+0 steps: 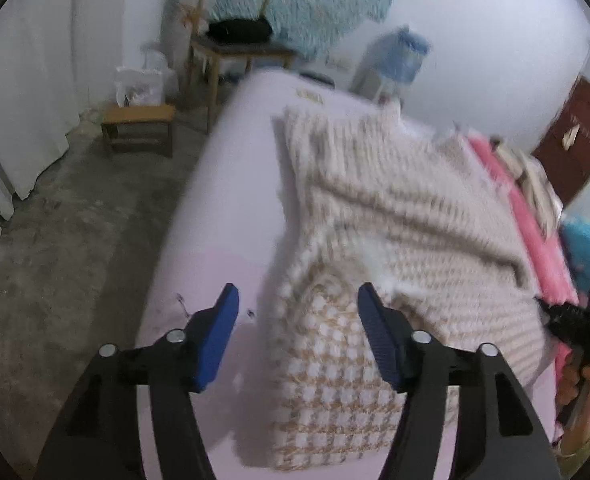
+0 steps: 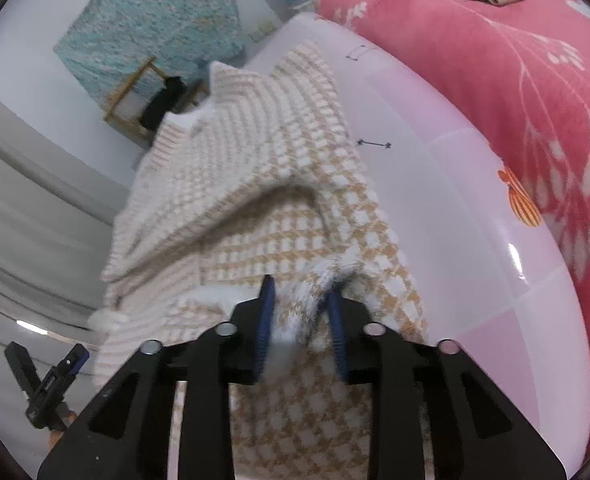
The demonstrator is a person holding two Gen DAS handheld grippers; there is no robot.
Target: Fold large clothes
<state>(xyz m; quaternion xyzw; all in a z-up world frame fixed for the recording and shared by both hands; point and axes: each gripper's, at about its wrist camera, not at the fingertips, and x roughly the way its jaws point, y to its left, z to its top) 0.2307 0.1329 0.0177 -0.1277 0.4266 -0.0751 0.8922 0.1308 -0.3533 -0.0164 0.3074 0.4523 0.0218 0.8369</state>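
A large cream and tan checked knit garment [image 1: 383, 216] lies partly folded on a pale pink table [image 1: 231, 208]. My left gripper [image 1: 298, 294] is open and empty, just above the garment's near left corner. My right gripper [image 2: 300, 285] is shut on a bunched edge of the garment [image 2: 255, 184] and holds it lifted, so the cloth drapes down from it. The right gripper also shows at the far right of the left wrist view [image 1: 575, 320]. The left gripper shows at the lower left of the right wrist view [image 2: 51, 384].
A pink floral blanket [image 2: 515, 92] with piled clothes lies beside the table [image 2: 475, 240]. A wooden chair [image 1: 231, 40] with a black item, a low stool [image 1: 139, 128], a water dispenser [image 1: 395, 60] and a brown door [image 1: 575, 136] stand around. Grey concrete floor [image 1: 75, 240] is left.
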